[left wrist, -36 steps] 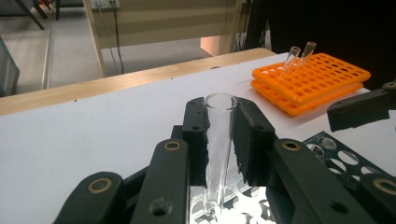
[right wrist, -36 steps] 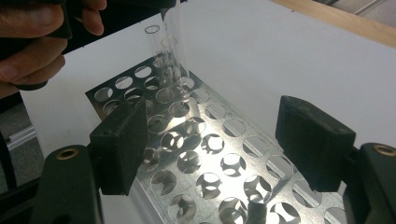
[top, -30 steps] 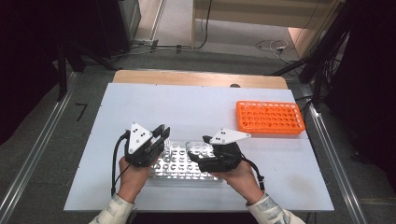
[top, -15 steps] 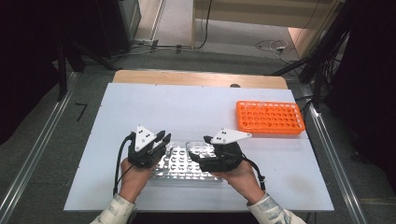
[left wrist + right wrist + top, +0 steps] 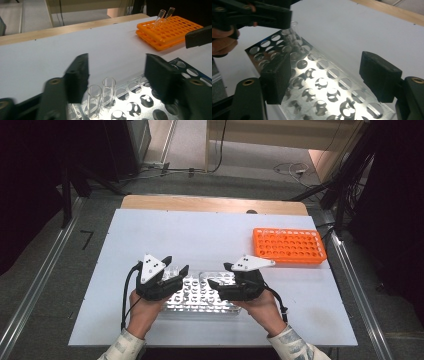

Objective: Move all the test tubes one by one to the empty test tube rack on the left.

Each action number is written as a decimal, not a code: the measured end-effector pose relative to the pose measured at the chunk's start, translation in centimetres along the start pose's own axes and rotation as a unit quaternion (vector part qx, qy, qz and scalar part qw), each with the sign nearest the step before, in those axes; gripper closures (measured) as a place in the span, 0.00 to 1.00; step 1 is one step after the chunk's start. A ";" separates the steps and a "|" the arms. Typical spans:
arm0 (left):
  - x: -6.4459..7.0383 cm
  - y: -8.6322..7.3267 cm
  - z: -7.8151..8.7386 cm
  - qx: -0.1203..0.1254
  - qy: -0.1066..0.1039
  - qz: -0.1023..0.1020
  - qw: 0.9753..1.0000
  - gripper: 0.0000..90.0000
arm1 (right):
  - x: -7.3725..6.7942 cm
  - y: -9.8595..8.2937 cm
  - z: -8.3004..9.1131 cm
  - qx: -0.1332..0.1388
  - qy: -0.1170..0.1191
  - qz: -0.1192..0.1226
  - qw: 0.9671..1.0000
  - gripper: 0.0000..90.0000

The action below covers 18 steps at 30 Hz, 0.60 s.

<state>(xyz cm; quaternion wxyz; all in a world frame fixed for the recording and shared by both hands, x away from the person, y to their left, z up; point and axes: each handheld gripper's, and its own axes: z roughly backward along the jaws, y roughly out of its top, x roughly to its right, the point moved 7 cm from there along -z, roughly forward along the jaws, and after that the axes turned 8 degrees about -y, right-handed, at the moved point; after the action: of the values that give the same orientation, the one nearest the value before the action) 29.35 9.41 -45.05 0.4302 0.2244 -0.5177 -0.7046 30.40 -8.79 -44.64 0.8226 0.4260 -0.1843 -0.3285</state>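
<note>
Tubes [image 5: 102, 96], 2, upright in metal rack [image 5: 210, 302] corner, between and just below spread jaws of left gripper [image 5: 176, 266]; right gripper [image 5: 220, 276] also spread, farther off.

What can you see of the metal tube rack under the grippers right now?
The metal rack is a shiny perforated plate with rows of round holes, lying flat on the white table near the person's edge. Most holes look empty; two clear glass tubes stand upright at one end, between the open jaws of the left gripper. The right gripper hovers open above it.
</note>
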 end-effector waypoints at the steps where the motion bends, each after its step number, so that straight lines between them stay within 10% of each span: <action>1: 0.0 0.0 0.0 -0.001 0.000 0.008 1.000 0.26 | 0.4 -0.1 0.0 0.000 -0.007 -0.003 1.000 0.27; 18: 0.5 0.1 -0.2 -0.004 -0.035 0.026 0.999 0.10 | 10.1 -1.9 -0.4 -0.001 -0.135 -0.074 0.988 0.33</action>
<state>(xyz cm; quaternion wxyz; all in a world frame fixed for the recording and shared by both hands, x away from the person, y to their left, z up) 29.31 8.86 -44.94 0.4311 0.1842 -0.5355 -0.7025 37.09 -16.39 -46.20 0.7639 0.3893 -0.2618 -0.4432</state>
